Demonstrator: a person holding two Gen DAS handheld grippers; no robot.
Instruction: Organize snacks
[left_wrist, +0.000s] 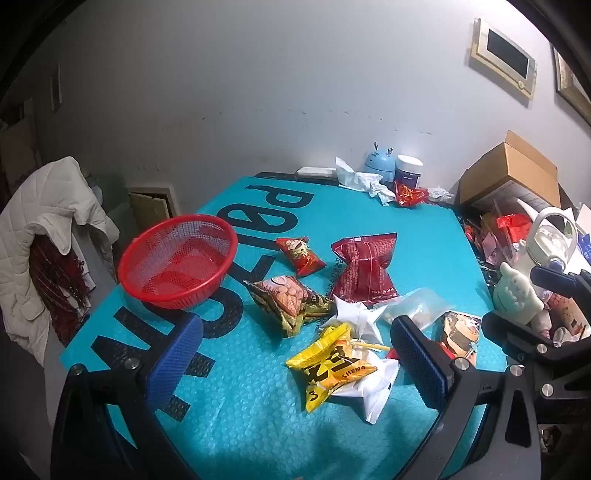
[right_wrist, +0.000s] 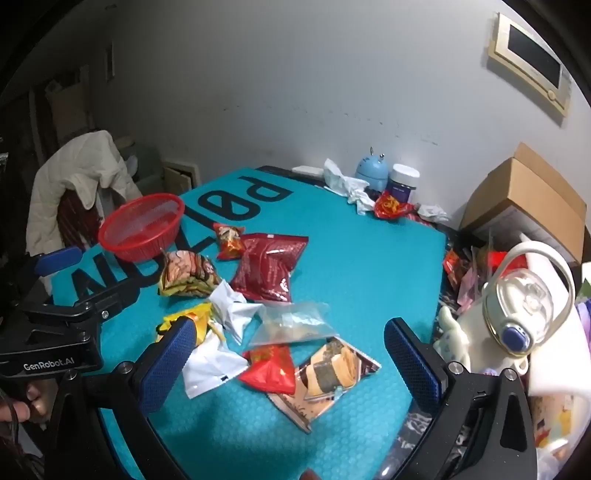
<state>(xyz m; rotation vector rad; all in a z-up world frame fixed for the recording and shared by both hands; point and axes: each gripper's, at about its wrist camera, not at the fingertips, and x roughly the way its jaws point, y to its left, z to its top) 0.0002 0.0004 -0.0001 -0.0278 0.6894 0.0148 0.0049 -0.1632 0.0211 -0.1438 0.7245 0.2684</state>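
An empty red mesh basket (left_wrist: 177, 260) (right_wrist: 142, 226) sits at the left of the teal mat. Several snack packets lie in the middle: a dark red bag (left_wrist: 364, 271) (right_wrist: 271, 266), a small red packet (left_wrist: 300, 254) (right_wrist: 229, 242), a brown-orange packet (left_wrist: 290, 299) (right_wrist: 186, 277), a yellow packet (left_wrist: 330, 363) (right_wrist: 195, 317), white wrappers (left_wrist: 369, 391) (right_wrist: 218, 363), a clear bag (right_wrist: 293, 323) and a biscuit packet (right_wrist: 327, 373). My left gripper (left_wrist: 295, 363) is open above the yellow packet. My right gripper (right_wrist: 291, 363) is open above a red packet (right_wrist: 271, 371) and the biscuit packet.
At the back stand a blue humidifier (left_wrist: 378, 164), a dark jar (left_wrist: 408, 171), crumpled tissue (left_wrist: 360, 181) and a red wrapper (left_wrist: 410, 194). A cardboard box (right_wrist: 524, 199) and a white kettle (right_wrist: 524, 314) crowd the right. A chair with a white jacket (left_wrist: 44, 221) stands left.
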